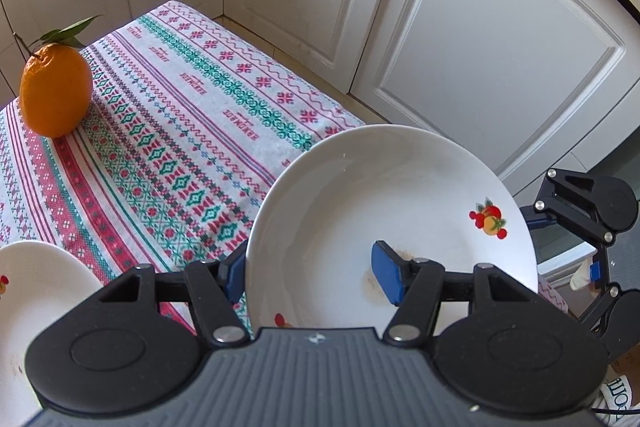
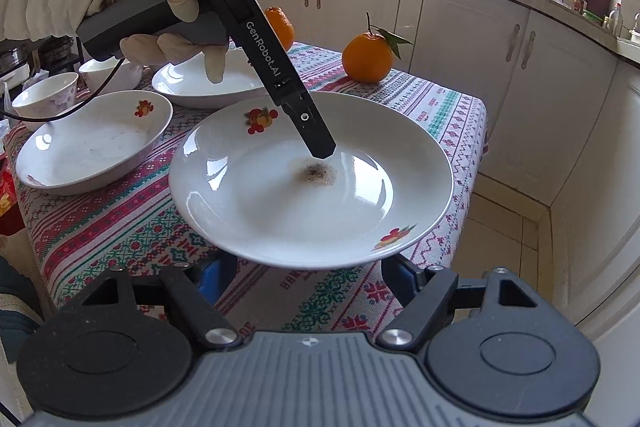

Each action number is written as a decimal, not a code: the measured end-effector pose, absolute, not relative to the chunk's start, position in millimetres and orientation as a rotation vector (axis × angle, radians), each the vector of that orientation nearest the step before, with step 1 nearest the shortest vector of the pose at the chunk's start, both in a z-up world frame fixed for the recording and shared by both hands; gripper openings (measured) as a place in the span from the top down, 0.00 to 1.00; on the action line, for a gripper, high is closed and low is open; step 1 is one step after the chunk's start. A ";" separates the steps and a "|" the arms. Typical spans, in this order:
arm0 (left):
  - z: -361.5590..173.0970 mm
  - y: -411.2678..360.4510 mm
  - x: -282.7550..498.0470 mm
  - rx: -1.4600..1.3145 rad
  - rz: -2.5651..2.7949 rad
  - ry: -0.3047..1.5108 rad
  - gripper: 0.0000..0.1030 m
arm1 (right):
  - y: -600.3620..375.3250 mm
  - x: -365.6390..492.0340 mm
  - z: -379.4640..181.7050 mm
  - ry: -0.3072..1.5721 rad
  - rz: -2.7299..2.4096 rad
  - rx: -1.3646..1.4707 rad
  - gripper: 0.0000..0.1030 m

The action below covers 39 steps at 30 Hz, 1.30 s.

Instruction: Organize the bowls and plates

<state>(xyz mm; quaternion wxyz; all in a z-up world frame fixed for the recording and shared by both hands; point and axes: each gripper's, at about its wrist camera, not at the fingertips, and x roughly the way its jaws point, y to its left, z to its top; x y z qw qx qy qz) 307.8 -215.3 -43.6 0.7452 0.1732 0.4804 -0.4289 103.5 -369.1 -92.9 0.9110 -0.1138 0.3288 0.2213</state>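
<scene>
nearest the right gripper (image 2: 308, 273), jaws spread wide and holding nothing, waits low at the near rim of the plate (image 2: 280, 211), probably to support it. just beyond, lifted clear of the tablecloth (image 2: 120, 227) at its right corner, hangs that plate, rim pinched by the left gripper (image 1: 312, 277) for stacking, hollow side up, tilted slightly; round, so no long axis. farther left rest a second plate (image 2: 88, 147) and a third plate (image 2: 200, 87).

Plate (image 2: 280, 195): white, red-and-orange fruit motifs on rim at 11 and 5 o'clock, brown speckled stain at centre. Tablecloth (image 1: 168, 131): white ground, red, teal and dark geometric bands; orange (image 1: 54, 89) with green leaves. Gripper pads (image 1: 386, 273) blue on black linkages; cabinets (image 1: 480, 39) apparently cream.
</scene>
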 end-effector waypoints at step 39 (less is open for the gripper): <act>-53.9 -229.0 323.0 0.347 -0.919 1.018 0.20 | -378.0 118.4 -95.7 0.705 0.393 -0.190 0.06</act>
